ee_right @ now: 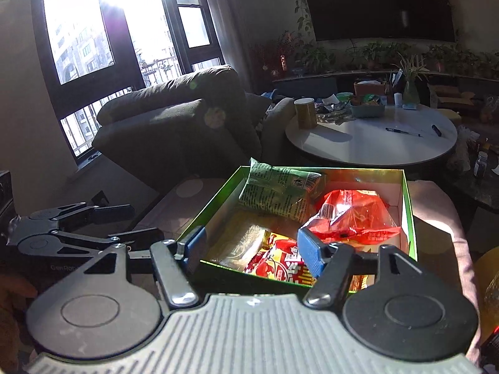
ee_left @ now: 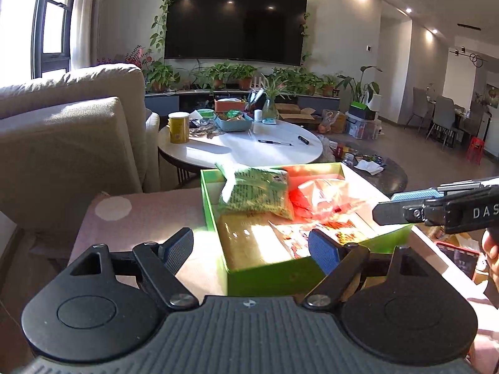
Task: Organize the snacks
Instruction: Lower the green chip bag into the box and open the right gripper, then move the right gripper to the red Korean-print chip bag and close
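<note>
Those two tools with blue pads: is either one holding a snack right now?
No. The left tool and right tool are both open and empty; the snacks lie loose in the green box.

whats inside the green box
The green box holds a green snack bag, a red bag, a red-and-yellow packet and a tan pack. Anything beneath them is hidden.

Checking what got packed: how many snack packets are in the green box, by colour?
Green crinkly plastic packet: 1
Clear red plastic bag: 1
Red-and-yellow printed packet: 1
Pale yellow flat packet: 1
Total: 4 visible in the green cardboard box; more may lie underneath.
</note>
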`<state>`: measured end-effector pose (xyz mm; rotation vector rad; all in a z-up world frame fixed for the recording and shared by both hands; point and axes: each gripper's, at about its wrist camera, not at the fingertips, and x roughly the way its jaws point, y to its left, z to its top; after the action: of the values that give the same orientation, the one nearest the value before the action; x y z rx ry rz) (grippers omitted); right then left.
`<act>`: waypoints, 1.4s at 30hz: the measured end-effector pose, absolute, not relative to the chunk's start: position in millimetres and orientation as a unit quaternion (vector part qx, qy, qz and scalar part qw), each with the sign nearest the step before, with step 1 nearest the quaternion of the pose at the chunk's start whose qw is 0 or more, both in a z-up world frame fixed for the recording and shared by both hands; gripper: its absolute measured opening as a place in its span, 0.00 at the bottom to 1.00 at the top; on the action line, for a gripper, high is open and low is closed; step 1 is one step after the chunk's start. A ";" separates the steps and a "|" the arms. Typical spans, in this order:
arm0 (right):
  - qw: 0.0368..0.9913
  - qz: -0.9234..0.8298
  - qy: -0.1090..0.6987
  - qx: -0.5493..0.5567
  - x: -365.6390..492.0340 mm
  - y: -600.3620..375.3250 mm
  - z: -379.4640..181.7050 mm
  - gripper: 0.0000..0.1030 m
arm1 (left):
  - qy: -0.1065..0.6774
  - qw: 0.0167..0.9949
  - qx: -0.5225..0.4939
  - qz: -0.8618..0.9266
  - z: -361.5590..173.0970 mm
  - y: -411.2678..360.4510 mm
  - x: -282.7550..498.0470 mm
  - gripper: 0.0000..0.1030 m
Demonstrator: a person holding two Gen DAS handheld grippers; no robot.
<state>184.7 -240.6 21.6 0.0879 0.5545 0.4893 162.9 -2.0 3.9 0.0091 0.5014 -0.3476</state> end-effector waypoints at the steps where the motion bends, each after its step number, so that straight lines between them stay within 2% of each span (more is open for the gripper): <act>1: 0.931 0.239 0.272 0.041 178.4 -242.0 20.3 0.48 | 0.247 0.953 0.004 -0.176 3.8 -3.5 156.6 0.76; 16: 0.918 0.144 0.365 0.064 76.2 -276.5 -31.8 0.48 | 0.272 0.936 -0.007 -0.223 -11.6 -30.9 86.9 0.76; 24: 0.915 0.104 0.378 0.098 35.4 -303.0 -45.0 0.48 | 0.291 0.919 -0.013 -0.266 -16.1 -46.6 57.1 0.75; 27: 0.904 0.100 0.395 0.131 39.2 -308.4 -55.5 0.48 | 0.299 0.910 -0.001 -0.286 -19.0 -56.7 47.1 0.69; 32: 0.887 0.113 0.408 0.187 50.5 -314.0 -70.0 0.48 | 0.314 0.900 0.012 -0.302 -23.4 -63.9 36.3 0.66; 39: 0.891 0.141 0.400 0.166 83.0 -287.0 -68.9 0.45 | 0.336 0.881 0.029 -0.332 -32.3 -78.6 36.8 0.53; 42: 0.886 0.169 0.401 0.163 99.0 -273.7 -69.8 0.42 | 0.349 0.873 0.039 -0.338 -38.9 -86.0 40.8 0.53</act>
<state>99.0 -273.7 -69.8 0.3396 0.8330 0.3510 40.8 -86.0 -38.9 0.0812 0.7283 -0.7067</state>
